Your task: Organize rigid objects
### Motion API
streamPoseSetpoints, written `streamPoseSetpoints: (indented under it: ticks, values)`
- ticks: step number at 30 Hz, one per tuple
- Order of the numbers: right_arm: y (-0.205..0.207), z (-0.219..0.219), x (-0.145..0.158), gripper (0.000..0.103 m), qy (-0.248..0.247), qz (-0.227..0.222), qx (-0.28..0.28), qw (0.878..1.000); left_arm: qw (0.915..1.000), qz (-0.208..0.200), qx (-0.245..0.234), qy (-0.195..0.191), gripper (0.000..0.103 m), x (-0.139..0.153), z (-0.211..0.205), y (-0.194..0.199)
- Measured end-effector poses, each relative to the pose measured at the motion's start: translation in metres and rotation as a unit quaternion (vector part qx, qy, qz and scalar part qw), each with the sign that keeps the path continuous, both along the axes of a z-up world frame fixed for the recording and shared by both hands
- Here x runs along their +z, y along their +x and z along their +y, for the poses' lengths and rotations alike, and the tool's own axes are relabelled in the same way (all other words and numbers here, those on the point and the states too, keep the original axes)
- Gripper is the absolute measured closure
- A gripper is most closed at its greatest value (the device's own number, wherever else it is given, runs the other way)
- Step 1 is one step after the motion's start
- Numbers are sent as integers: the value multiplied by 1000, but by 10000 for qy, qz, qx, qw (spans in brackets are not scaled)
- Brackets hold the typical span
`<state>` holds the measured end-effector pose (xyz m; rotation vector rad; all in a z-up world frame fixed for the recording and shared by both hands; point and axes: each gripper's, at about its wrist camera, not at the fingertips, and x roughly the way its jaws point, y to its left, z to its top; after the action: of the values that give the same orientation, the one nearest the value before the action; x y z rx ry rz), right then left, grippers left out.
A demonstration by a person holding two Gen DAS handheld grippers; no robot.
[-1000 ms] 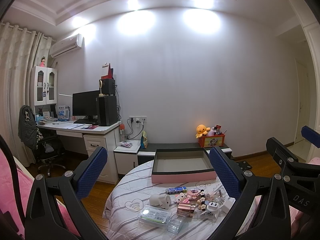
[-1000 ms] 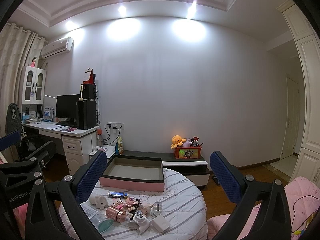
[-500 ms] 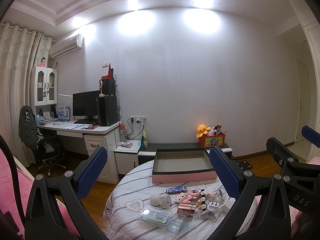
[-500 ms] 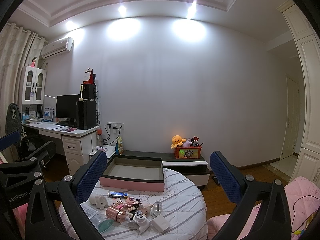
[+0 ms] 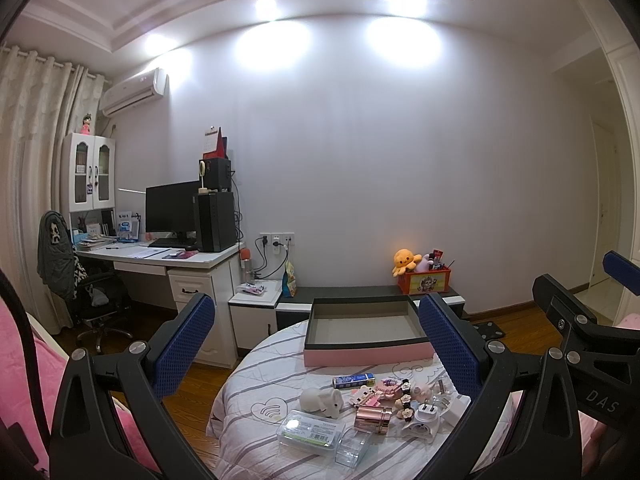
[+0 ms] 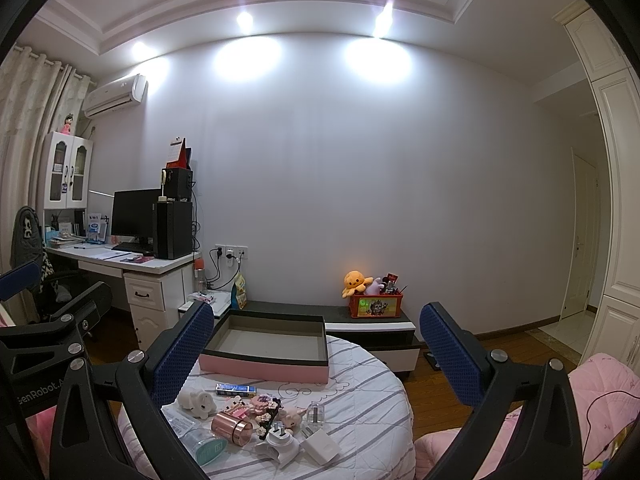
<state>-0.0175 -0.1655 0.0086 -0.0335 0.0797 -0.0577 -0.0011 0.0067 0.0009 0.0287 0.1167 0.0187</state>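
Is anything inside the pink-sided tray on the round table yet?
The pink-sided tray shows only bare grey floor; nothing lies in it. A strip along its near wall is hidden in both views. The small items, like the white elephant figure, sit on the striped cloth outside.

This is a bedroom in a home. A white desk [image 5: 160,258] with a monitor [image 5: 172,208] and an office chair [image 5: 92,292] stands by the curtains [image 5: 32,160], and an air conditioner [image 5: 134,90] hangs on the wall. Pink bedding [image 6: 600,392] lies at the side, and a plush toy [image 6: 356,282] sits on a low cabinet [image 6: 380,326].
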Motion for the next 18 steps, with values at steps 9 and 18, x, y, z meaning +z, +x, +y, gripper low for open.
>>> streamPoseSetpoints:
  ticks: [9,18]
  values:
    - [0,0,0,0,3,14,-1,10000,10000,4,-5,-8,0,0,0,0]
    - [2,-1,0,0,7,37,-5,10000,10000,18,-13,-12,0,-1,1,0]
